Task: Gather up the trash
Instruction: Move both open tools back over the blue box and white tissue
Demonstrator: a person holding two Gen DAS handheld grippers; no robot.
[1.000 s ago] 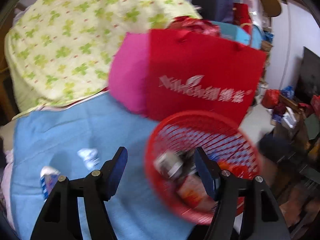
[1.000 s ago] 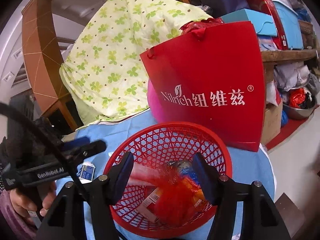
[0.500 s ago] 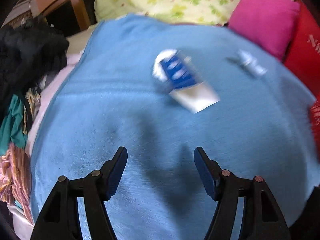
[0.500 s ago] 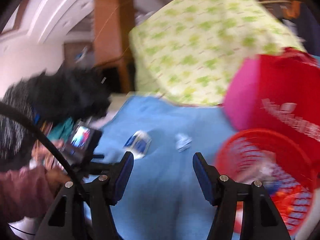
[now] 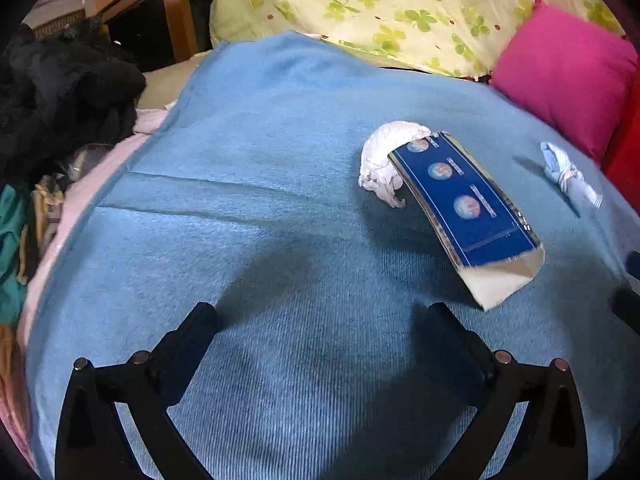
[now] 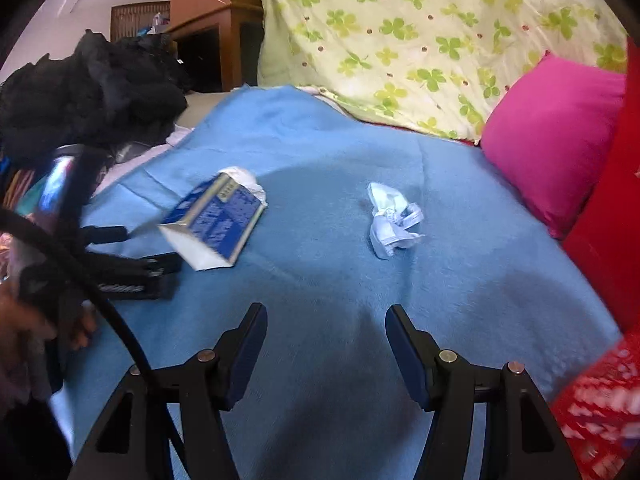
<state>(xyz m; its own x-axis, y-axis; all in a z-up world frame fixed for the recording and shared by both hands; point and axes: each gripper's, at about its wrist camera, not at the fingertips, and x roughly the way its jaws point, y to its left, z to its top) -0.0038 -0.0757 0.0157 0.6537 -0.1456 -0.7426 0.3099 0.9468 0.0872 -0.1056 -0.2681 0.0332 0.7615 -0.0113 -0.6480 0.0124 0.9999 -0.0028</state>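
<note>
A blue and white carton (image 5: 468, 208) lies on the blue blanket (image 5: 260, 184), resting against a crumpled white tissue (image 5: 382, 160). A small crumpled pale blue wrapper (image 5: 568, 176) lies to its right. My left gripper (image 5: 324, 320) is open and empty, low over the blanket, short of the carton. My right gripper (image 6: 324, 320) is open and empty, short of the pale wrapper (image 6: 392, 220). The carton (image 6: 216, 220) and tissue (image 6: 244, 178) lie to its left, with the left gripper (image 6: 132, 256) beside them. The red basket's rim (image 6: 600, 392) shows at lower right.
A pink cushion (image 5: 564, 80) and a red bag (image 6: 612, 200) stand at the right. A clover-print quilt (image 6: 420, 32) is piled behind. Black clothing (image 5: 60, 92) lies at the left by a wooden cabinet (image 5: 160, 8).
Both grippers have swung left, away from the red basket, and now face the carton, tissue and wrapper on the blanket. The left gripper has come closer to the carton.
</note>
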